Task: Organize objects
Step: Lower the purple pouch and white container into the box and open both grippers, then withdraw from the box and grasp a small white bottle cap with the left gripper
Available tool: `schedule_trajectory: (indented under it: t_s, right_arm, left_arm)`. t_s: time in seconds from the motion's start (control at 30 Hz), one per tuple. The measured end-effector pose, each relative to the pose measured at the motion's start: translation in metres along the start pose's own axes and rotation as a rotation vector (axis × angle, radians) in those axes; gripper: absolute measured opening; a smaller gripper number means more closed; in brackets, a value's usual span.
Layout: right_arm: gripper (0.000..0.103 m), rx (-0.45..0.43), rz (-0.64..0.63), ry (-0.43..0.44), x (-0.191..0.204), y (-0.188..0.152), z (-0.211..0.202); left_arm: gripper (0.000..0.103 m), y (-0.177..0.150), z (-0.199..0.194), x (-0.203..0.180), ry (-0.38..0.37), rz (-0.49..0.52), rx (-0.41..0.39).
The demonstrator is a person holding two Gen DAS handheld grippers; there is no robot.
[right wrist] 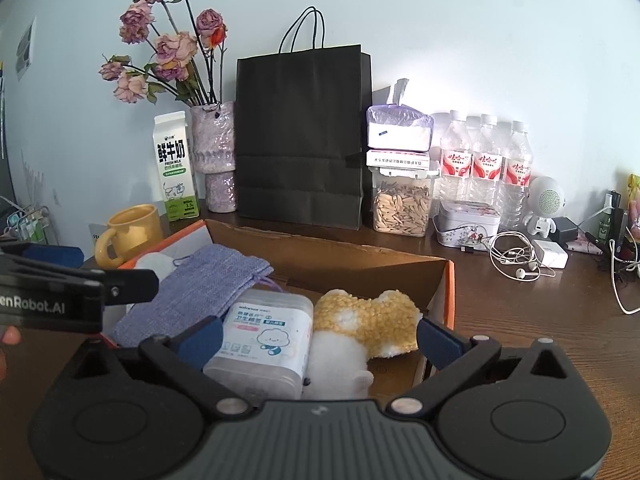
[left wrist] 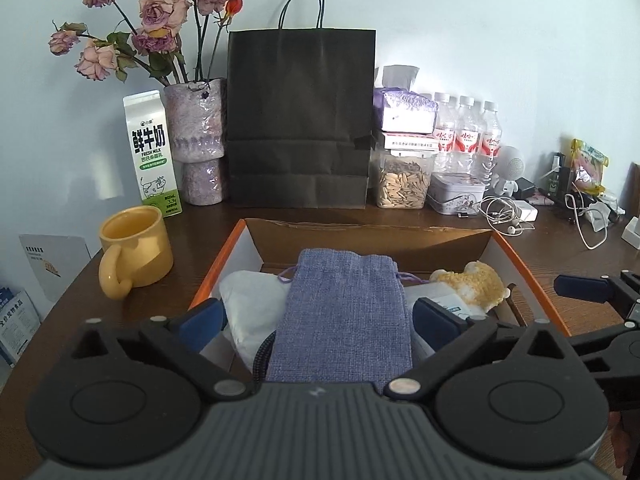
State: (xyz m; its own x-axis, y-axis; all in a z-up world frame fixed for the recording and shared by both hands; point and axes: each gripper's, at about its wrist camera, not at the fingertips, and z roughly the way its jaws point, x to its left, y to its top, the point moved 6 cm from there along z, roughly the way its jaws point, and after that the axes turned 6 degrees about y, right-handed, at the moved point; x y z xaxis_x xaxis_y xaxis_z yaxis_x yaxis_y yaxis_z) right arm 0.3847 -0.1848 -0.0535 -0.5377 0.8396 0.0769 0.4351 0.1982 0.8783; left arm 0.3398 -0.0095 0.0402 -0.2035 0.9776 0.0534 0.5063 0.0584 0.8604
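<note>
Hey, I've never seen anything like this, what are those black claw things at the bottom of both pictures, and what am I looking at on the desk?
Those are two handheld grippers; a person carries one in each hand, and each has a wide-angle camera looking along its blue-tipped fingers. One picture is from the left gripper, the other from the right gripper. Both stand open and hold nothing.

Below them sits an open cardboard box on a wooden desk. Inside lie a purple cloth pouch, a white wipes tub, a yellow-and-white plush toy and something white I cannot identify.

Behind the box: a yellow mug, milk carton, vase of dried roses, black paper bag, jar of seeds, water bottles and earphones.
</note>
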Motion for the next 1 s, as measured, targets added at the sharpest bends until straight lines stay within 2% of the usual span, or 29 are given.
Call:
schedule_trajectory:
  t_s: [0.47, 1.0]
  right_arm:
    - [0.103, -0.001, -0.027, 0.003, 0.020, -0.016, -0.024]
    - [0.103, 0.039, -0.045, 0.032, 0.051, -0.074, -0.063]
  left_arm:
    - [0.103, -0.022, -0.025, 0.029, 0.007, -0.031, -0.003]
    - [0.103, -0.102, -0.057, 0.059, -0.046, -0.013, 0.082]
